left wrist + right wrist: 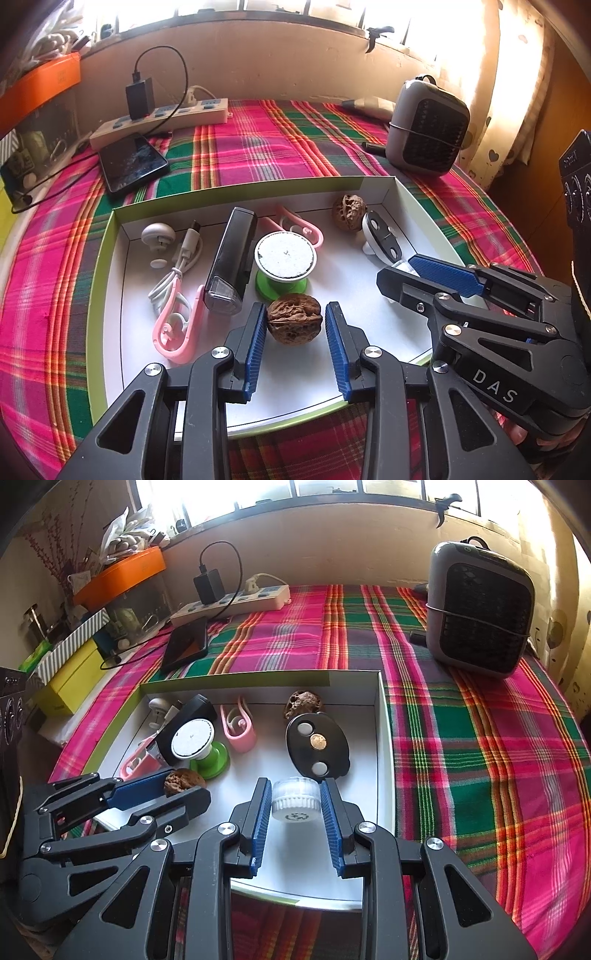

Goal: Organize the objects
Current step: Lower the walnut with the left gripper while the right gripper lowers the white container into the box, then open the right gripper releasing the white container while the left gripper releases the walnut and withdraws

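Observation:
A shallow white box with a green rim lies on the plaid cloth. My left gripper straddles a brown walnut on the box floor; its jaws stand open, with a thin gap at the right pad. My right gripper is shut on a small white round ribbed container near the box's front right. A second walnut sits at the back wall. Also in the box are a black oval holder, a green-footed white disc, a black lamp, pink clips and a white cable.
Behind the box lie a dark phone and a power strip with a black charger plugged in. A grey fan heater stands at the back right. Boxes crowd the left edge. Plaid cloth spreads to the right of the box.

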### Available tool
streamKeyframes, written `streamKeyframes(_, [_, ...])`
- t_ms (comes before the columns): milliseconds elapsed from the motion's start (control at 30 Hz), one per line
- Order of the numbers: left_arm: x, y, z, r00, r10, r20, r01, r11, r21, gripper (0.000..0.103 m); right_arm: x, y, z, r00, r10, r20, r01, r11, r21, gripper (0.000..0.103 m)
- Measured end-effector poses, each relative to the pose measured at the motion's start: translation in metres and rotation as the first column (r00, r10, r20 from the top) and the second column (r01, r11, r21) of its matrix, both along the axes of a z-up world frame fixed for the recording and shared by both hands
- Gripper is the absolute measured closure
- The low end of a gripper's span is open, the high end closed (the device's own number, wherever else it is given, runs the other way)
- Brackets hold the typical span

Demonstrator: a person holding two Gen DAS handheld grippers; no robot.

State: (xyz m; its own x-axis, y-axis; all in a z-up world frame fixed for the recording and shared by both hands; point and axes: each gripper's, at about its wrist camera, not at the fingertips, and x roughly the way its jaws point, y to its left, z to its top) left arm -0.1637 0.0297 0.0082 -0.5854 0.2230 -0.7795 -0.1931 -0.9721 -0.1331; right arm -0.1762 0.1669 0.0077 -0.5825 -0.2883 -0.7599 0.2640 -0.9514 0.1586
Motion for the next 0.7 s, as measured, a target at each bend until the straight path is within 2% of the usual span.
streamKeyframes(167, [0.001, -0.003, 0.001, 1.0, 0.01, 0.001, -0.01, 1.0, 0.003, 0.07, 0.001, 0.001, 0.002, 1.0, -0.007, -0.005, 0.007, 1.0, 0.0, 0.067])
streamKeyframes(700, [0.02, -0.009, 0.016, 0.997, 0.055, -0.045, -0.054, 0.998, 0.01, 0.069, 0.017, -0.001, 0.013, 0.999, -0.022, -0.043, 0.023, 1.0, 0.011, 0.067])
